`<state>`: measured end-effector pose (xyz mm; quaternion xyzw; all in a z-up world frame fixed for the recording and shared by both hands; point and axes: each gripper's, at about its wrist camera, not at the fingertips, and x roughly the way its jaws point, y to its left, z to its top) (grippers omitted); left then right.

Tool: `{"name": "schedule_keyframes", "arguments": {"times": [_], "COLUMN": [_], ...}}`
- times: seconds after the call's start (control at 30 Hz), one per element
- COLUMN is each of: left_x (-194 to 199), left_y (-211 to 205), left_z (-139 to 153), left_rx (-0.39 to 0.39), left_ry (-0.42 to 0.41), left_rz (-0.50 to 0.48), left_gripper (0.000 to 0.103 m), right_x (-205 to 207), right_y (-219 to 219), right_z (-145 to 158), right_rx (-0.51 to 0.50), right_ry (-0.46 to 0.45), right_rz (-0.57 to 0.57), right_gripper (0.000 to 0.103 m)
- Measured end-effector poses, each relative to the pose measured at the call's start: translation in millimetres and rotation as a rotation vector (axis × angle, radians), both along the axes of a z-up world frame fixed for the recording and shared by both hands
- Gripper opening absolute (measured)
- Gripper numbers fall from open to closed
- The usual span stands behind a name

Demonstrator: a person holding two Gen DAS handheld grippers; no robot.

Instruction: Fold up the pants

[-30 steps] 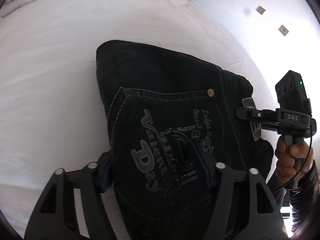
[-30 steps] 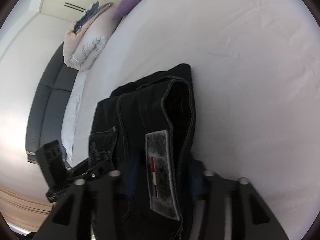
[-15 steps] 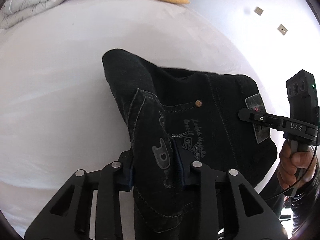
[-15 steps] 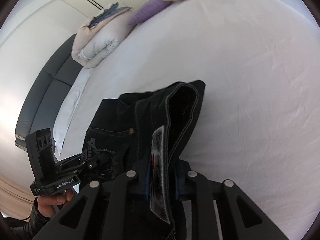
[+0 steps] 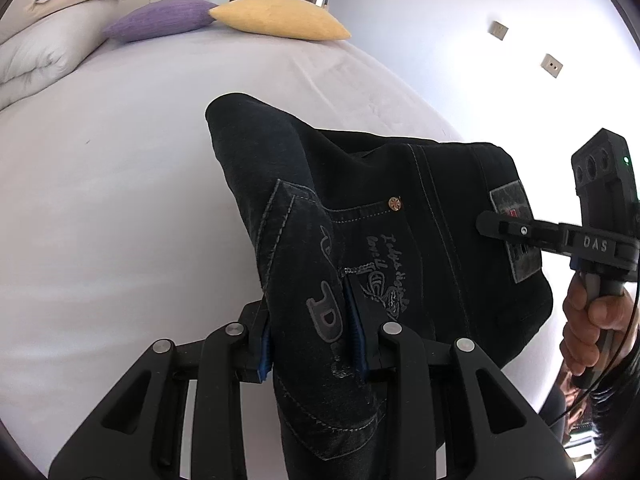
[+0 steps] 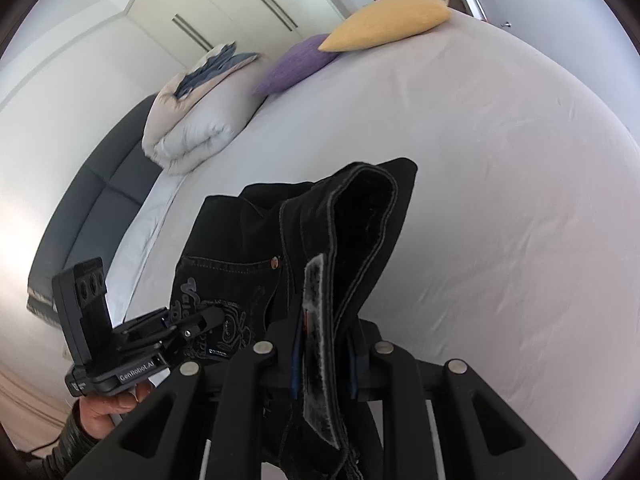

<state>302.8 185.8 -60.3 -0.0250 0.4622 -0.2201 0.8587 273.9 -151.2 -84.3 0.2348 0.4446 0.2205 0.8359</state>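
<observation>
Lifting pants (image 5: pixel 384 216) higher off bed (image 5: pixel 120 200)

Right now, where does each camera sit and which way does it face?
Left wrist: on the left tool, aimed down over black denim pants pinched at the printed pocket; right hand shows.
Right wrist: on the right tool, aimed across the white bed, clamping the pants' waistband; left hand shows.
Shared: pants, bed, yellow cushion, purple cushion.
</observation>
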Motion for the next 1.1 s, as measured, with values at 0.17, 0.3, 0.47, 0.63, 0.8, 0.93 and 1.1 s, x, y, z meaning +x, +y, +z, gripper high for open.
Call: {"name": "schedule_keyframes", "arguments": {"times": [0.17,0.3,0.47,0.63,0.8,0.93,1.1], "left_x": [27.9,26.7,21.8,21.9,-32.4,-80.5,-177.8], "left_y": [-13.0,-8.3,0.4,21.1,41.3,31.0,21.1], "left_z": [-31.1,-56.2,-70.6,-80.0,-41.1,13.9,77.5], "left_rx": [0.009,-0.016,-0.040,-0.145,-0.073,0.067,0.206], "left_ry": [0.049,0.062,0.050,0.076,-0.112,-0.425,-0.769], "left_rz": [0.013,0.025,0.036,0.068,0.108,0.170,0.217], "left_gripper": [0.028,0.030,0.041,0.049,0.067,0.098,0.103], "right_x": [36.5,46.7,45.4,33.4,-3.0,-50.6,-114.5], "right_y": [-17.6,-22.4,-39.5,-45.6,-40.1,-22.0,4.4], "right_z": [-31.3,-58.0,-81.7,-78.3,-34.7,13.7,71.4], "right_rx": [-0.001,0.028,0.139,0.188,0.021,-0.148,-0.306], "right_ry": [0.067,0.112,0.131,0.108,0.002,-0.147,-0.381], "right_rz": [-0.017,-0.044,-0.077,-0.124,-0.213,-0.226,-0.267], "right_gripper": [0.019,0.020,0.035,0.044,0.070,0.086,0.102]}}
